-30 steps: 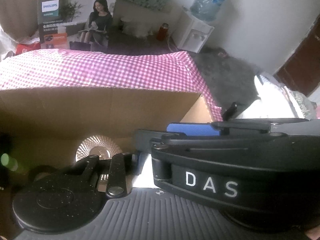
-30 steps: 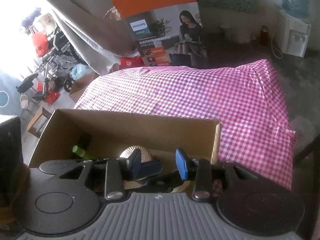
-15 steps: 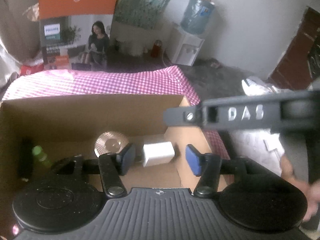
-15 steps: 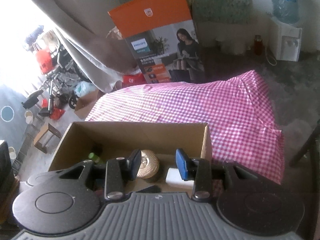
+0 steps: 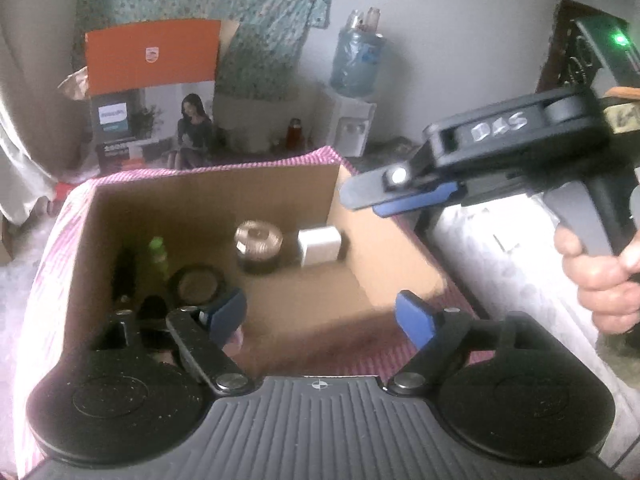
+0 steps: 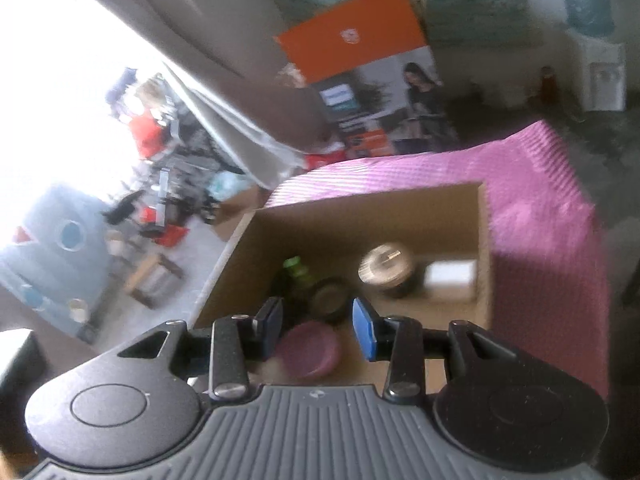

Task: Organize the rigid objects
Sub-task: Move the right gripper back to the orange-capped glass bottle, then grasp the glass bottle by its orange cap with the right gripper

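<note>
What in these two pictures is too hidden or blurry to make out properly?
- Dark items by the green-capped bottle in the cardboard box: left wrist view, shadow hides what they are.
- Purple round thing: right wrist view, blurred and partly behind the right hand-held gripper.
- Box's near wall: both views, covered by the gripper bodies.
- White block: details blurred.

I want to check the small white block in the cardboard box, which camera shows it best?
The left wrist view: the white block sits sharp against the cardboard box wall, beside the round ribbed lid. The right wrist view shows it only as a motion-blurred white patch.
</note>
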Demonstrator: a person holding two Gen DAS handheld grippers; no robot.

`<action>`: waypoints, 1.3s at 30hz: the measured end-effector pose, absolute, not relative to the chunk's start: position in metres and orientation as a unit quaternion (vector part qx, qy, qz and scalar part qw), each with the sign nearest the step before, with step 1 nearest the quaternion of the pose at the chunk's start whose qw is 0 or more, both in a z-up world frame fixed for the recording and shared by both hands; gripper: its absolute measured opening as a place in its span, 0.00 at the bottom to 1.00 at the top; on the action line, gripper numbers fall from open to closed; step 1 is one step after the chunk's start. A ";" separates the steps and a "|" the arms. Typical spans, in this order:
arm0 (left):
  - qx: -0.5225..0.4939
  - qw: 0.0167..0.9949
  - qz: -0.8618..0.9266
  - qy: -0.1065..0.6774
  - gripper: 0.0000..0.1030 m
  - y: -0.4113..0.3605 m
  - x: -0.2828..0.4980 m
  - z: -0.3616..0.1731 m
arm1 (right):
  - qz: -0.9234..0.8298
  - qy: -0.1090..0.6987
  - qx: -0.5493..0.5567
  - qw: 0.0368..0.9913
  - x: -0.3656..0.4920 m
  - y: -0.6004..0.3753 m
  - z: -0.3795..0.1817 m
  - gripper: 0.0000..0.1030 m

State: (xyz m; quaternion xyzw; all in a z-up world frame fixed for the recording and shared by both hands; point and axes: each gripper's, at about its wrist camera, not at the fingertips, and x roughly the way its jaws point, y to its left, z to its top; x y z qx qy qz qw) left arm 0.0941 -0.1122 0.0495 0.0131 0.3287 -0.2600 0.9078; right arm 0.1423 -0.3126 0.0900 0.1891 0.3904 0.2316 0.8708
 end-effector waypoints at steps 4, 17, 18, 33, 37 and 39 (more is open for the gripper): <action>0.017 0.914 -0.241 0.327 0.82 -0.084 0.064 0.037 | 0.265 0.376 0.215 0.862 0.103 -0.298 0.085 0.42; 0.052 0.930 -0.162 0.326 0.75 -0.049 0.038 -0.016 | 0.279 0.404 0.260 0.832 0.084 -0.234 0.018 0.42; 0.058 0.932 -0.160 0.321 0.74 -0.050 0.040 -0.017 | 0.278 0.404 0.245 0.836 0.082 -0.227 0.017 0.42; 0.061 0.937 -0.161 0.305 0.49 -0.044 0.057 -0.038 | 0.296 0.377 0.069 0.875 0.090 -0.151 0.012 0.32; 0.065 0.937 -0.163 0.303 0.48 -0.045 0.055 -0.041 | 0.291 0.372 0.054 0.880 0.091 -0.146 0.009 0.26; 0.065 0.937 -0.164 0.301 0.48 -0.046 0.053 -0.041 | 0.292 0.375 0.059 0.878 0.091 -0.146 0.008 0.20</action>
